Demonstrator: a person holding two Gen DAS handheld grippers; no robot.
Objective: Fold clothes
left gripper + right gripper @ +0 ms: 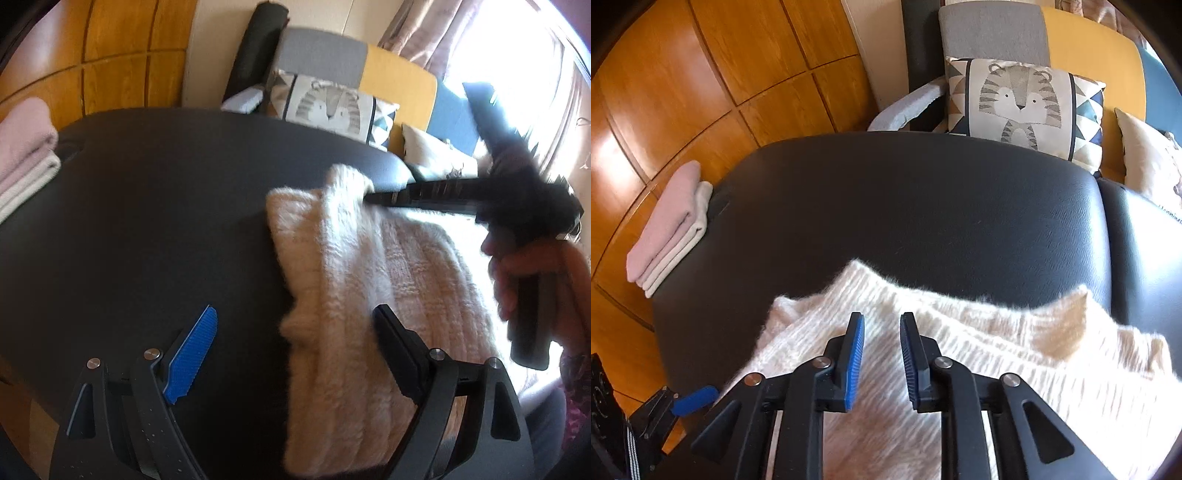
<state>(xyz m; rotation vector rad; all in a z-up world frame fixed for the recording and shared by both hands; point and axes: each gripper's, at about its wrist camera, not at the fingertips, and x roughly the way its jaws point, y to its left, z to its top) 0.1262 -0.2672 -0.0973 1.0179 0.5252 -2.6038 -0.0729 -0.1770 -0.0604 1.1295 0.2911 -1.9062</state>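
Note:
A cream fuzzy knit sweater (362, 280) lies on the right part of the black padded table (147, 221). My left gripper (295, 332) stands wide open over the sweater's left edge, one blue pad over bare table and the other finger over the knit, pressing on nothing. In the left wrist view my right gripper (369, 197) is blurred and held by a hand (513, 280), with its tips at a raised fold on the sweater's far side. In the right wrist view the right gripper (882, 350) hovers over the sweater (997, 369). Its blue pads are a little apart and nothing is between them.
A folded stack of pink and white clothes (668, 229) sits at the table's far left end, by wooden panelling (701, 74). Beyond the table is a sofa with a tiger cushion (1019, 107). A bright window with curtains (517, 55) is on the right.

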